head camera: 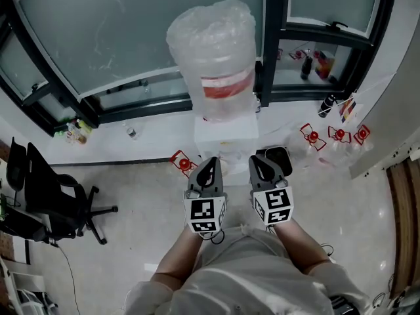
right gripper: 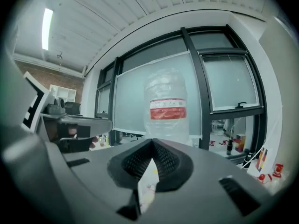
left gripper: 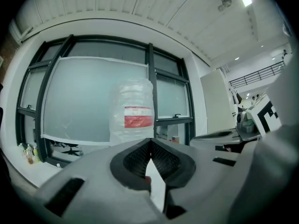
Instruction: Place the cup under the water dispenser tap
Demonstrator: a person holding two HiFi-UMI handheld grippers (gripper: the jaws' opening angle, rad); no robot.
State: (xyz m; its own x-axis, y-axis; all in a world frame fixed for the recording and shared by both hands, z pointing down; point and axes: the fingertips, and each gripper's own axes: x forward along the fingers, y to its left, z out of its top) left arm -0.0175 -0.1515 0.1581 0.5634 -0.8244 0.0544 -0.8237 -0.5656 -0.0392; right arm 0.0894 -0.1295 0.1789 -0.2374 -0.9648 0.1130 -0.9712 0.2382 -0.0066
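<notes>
A white water dispenser (head camera: 224,135) stands against the window and carries a big plastic-wrapped bottle (head camera: 213,51) with a red label. Its tap is hidden behind my grippers. My left gripper (head camera: 209,164) and right gripper (head camera: 264,163) are held side by side just in front of it, pointing at it. Both have their jaws together with nothing between them. The bottle (left gripper: 133,111) rises above the left gripper (left gripper: 149,144) in the left gripper view. It (right gripper: 167,107) also rises above the right gripper (right gripper: 152,143) in the right gripper view. I cannot make out a cup in any view.
A black office chair (head camera: 56,195) stands on the floor at the left. Small red-and-clear items (head camera: 314,136) lie to the right of the dispenser, one (head camera: 182,163) to its left. Bottles (head camera: 306,67) sit on the window sill. A black object (head camera: 279,155) is beside the right gripper.
</notes>
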